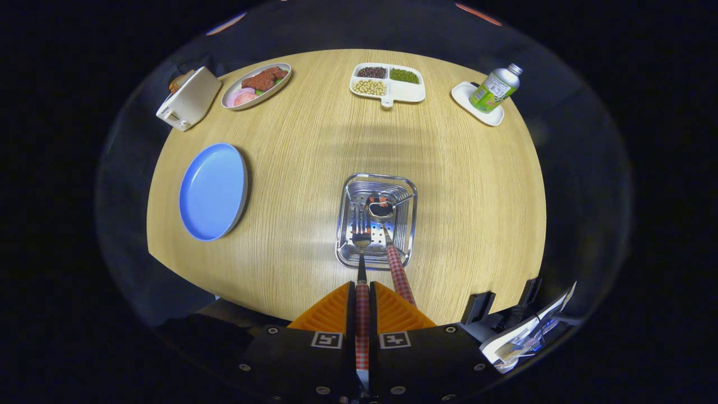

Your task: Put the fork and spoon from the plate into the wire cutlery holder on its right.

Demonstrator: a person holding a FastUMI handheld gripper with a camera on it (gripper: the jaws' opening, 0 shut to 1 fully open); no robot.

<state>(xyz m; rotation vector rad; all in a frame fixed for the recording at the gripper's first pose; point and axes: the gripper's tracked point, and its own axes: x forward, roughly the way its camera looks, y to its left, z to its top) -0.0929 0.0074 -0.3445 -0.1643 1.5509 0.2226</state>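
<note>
Gripper point(362, 306) orange fingers closed on fork point(362, 264) checkered handle; tines down inside wire cutlery holder point(346, 196) just ahead. Spoon point(387, 224) already in holder, handle leaning toward fingers. Blue plate point(213, 191) well left, bare. Holder floor hard to read through glare.

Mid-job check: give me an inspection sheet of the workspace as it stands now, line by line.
Surface: round wooden table, dry and tidy.
Job's things: blue plate bare; spoon already standing in the wire cutlery holder; fork held with its tines down inside the holder.
Clutter: toaster, oval dish of food, divided tray of beans, bottle on a small white tray, all at the far side.
Grippers: gripper shut on the fork's checked handle.
Cables: nothing seen.
Surroundings: papers beside the table's near edge, right of the fingers.
</note>
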